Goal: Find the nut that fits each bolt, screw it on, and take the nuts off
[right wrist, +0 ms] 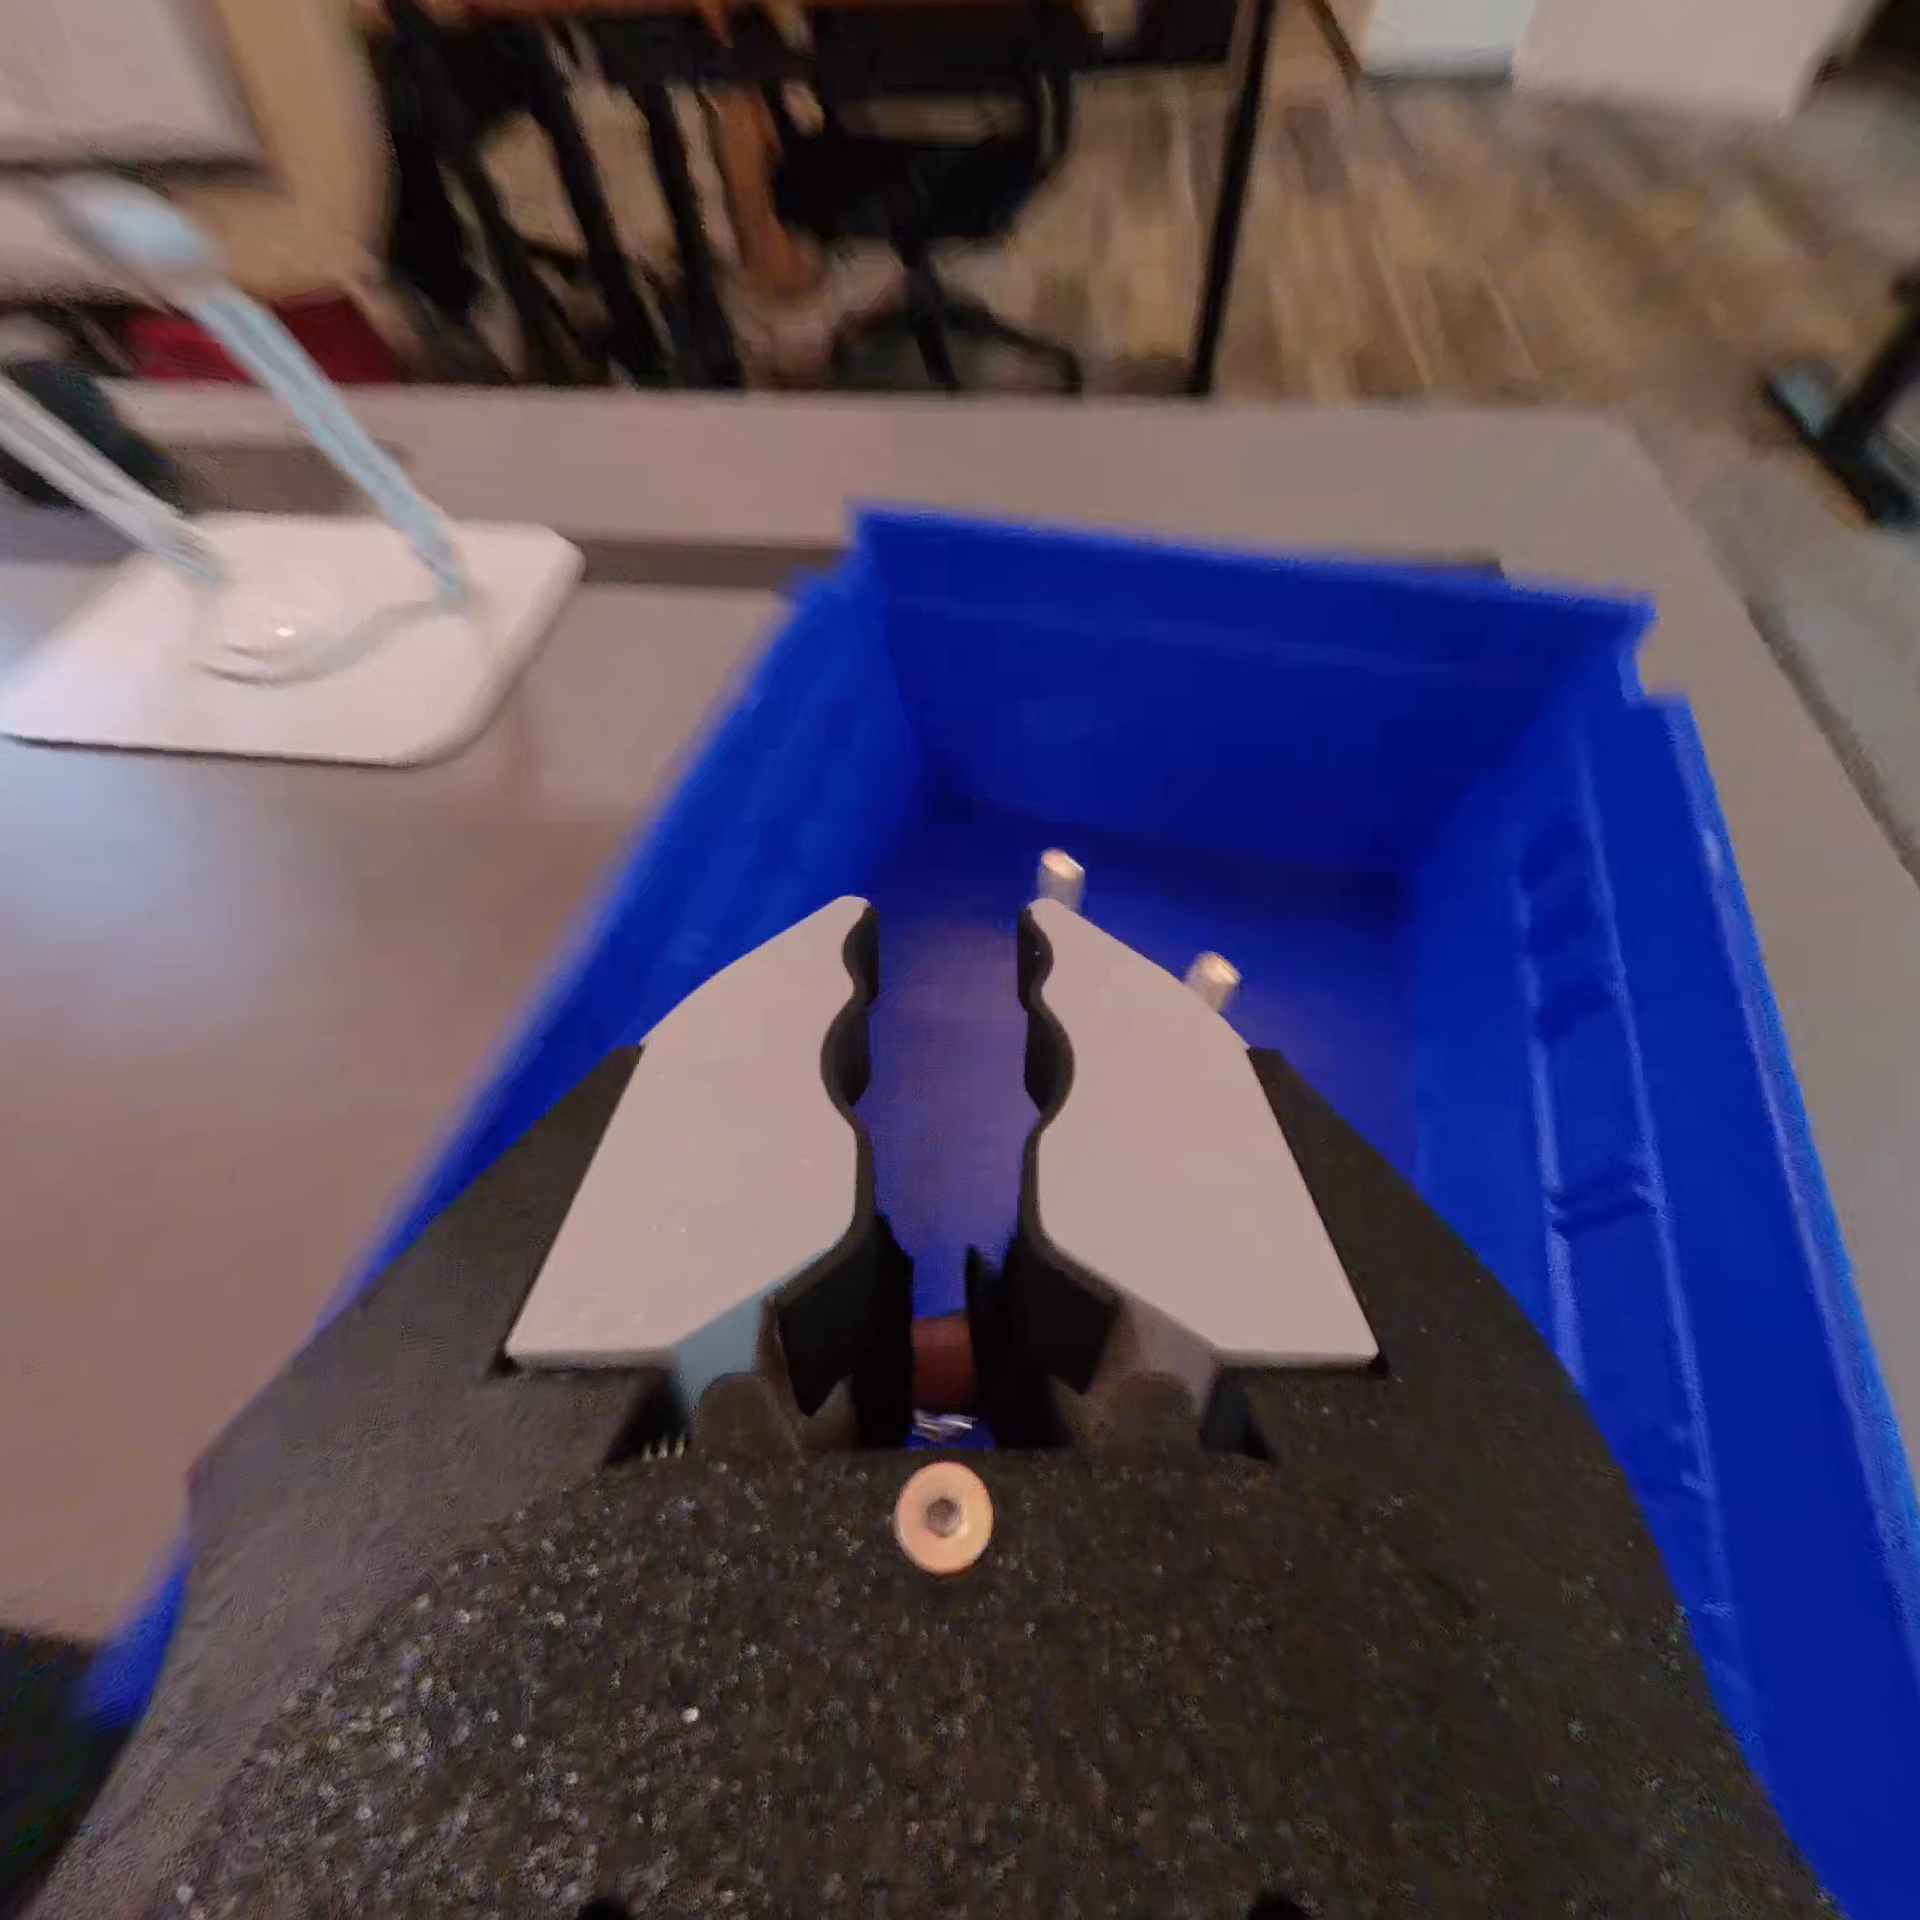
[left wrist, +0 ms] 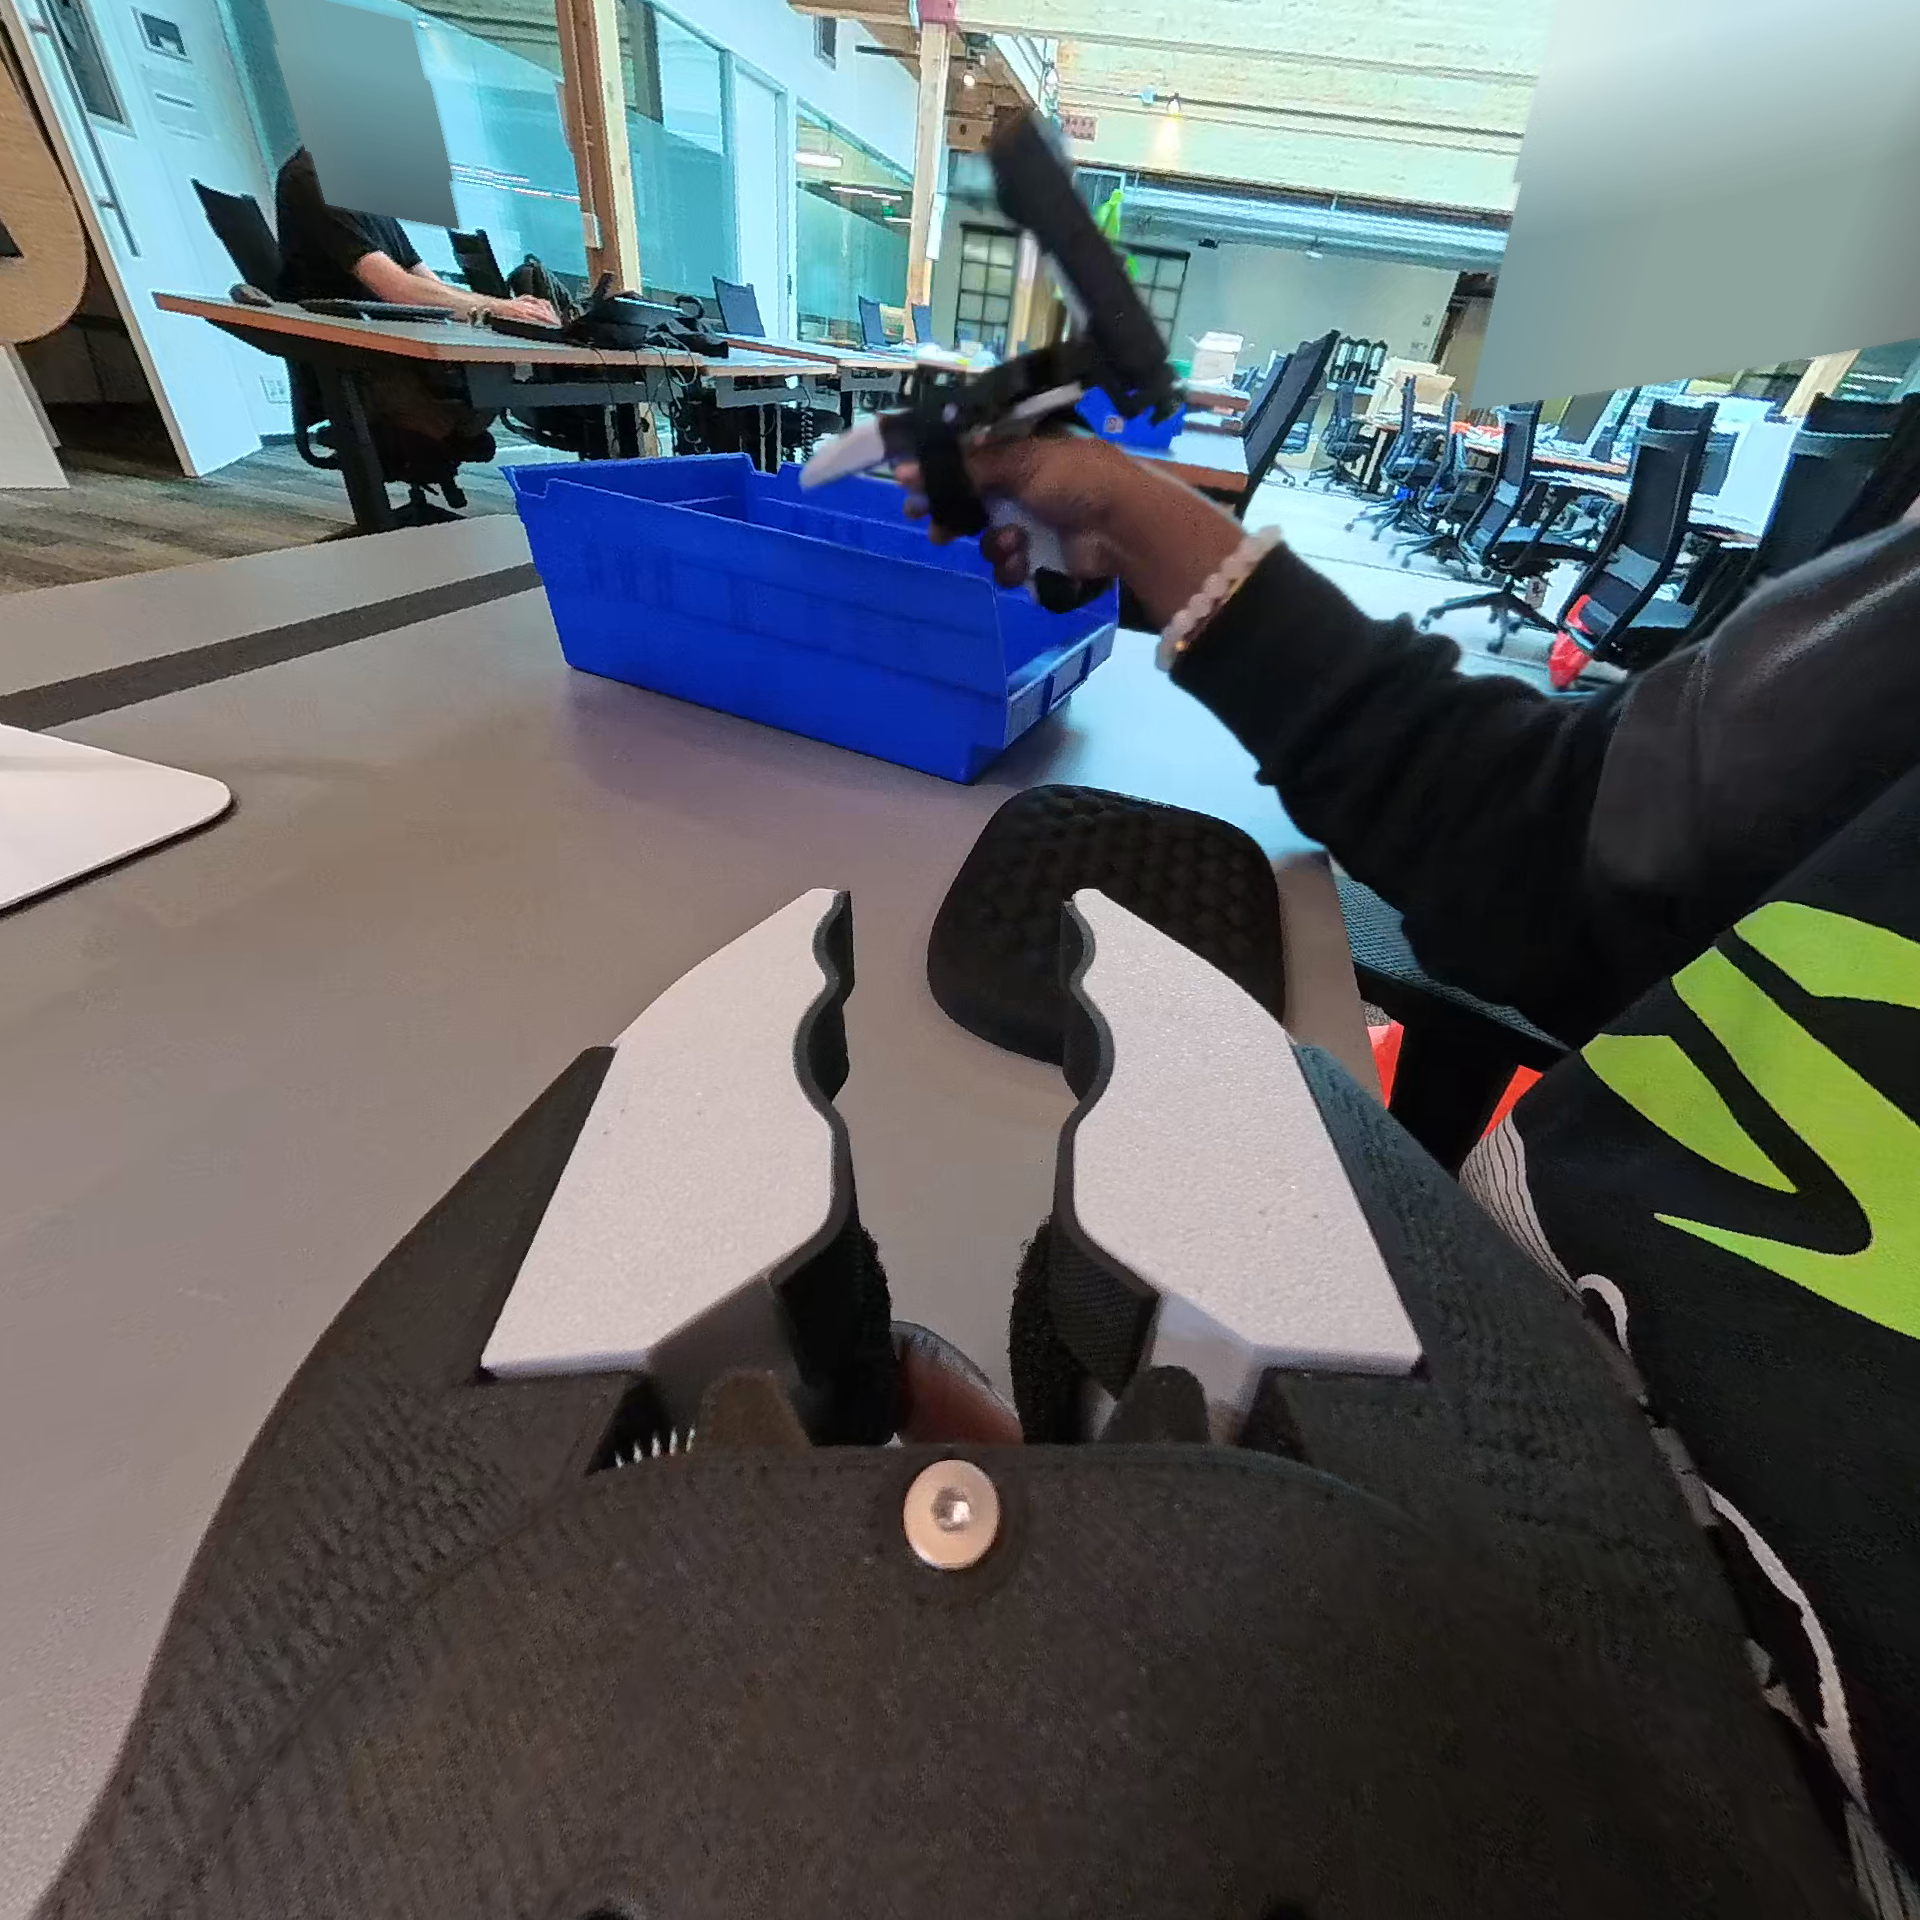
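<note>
Grey table [left wrist: 416,987], open-plan office.

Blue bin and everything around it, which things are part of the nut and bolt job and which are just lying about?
Job:
blue bin
two upright bolts in it
right gripper, open over it
left gripper, open

Lying about:
white stand base
black chair armrest

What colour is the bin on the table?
Bright blue. The bin shows best in the right wrist view, from above.
</note>
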`<control>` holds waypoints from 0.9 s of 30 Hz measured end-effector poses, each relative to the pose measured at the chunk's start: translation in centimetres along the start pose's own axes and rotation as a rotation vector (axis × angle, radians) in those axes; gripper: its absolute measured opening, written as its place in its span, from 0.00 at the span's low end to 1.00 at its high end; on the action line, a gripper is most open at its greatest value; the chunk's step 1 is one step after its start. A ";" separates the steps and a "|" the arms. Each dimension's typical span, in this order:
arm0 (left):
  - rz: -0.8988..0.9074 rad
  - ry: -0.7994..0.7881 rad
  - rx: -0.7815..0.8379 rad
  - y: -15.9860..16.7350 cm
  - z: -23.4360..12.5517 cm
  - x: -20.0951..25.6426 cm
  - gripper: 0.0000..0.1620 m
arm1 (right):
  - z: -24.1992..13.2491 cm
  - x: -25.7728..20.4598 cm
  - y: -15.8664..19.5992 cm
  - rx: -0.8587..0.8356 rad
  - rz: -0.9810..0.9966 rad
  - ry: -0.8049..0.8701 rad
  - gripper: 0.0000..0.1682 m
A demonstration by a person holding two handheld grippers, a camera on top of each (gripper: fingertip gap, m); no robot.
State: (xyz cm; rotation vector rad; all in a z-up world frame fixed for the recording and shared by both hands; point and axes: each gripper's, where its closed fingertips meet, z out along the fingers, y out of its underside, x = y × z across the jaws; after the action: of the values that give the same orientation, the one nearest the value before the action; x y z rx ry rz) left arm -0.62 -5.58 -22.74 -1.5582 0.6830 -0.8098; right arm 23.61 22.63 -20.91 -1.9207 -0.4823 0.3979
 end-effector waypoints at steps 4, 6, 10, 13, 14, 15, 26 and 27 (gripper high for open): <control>0.006 -0.003 -0.001 0.0 0.0 0.0 0.24 | -5.2 -9.2 -4.5 0.274 -0.093 -0.218 0.24; 0.012 -0.004 -0.002 -0.1 0.0 0.1 0.24 | -7.5 -13.8 -4.8 0.363 -0.145 -0.322 0.25; 0.032 -0.005 -0.001 -0.5 -0.3 0.5 0.24 | -9.5 -19.7 -2.2 0.399 -0.185 -0.444 0.26; 0.032 -0.005 0.009 -1.5 -1.1 1.0 0.23 | -9.6 -21.5 0.4 0.391 -0.202 -0.472 0.25; 0.030 -0.015 0.004 -2.0 -1.6 1.0 0.23 | -9.5 -21.9 1.3 0.385 -0.207 -0.478 0.25; 0.030 -0.036 -0.005 -2.5 -2.3 0.6 0.24 | -9.3 -22.2 2.1 0.373 -0.215 -0.484 0.25; -0.064 -0.743 -0.477 -6.5 -21.1 -18.8 0.25 | -7.3 -22.4 5.4 0.301 -0.233 -0.465 0.25; -0.137 -0.748 -0.536 -5.5 -22.1 -20.4 0.25 | -7.3 -22.5 5.4 0.303 -0.238 -0.465 0.25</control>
State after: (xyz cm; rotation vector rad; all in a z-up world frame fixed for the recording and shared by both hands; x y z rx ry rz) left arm -30.54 -1.36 -18.29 -2.2262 0.2378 -0.0816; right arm 8.55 3.67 -21.97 -1.4542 -0.8901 0.7217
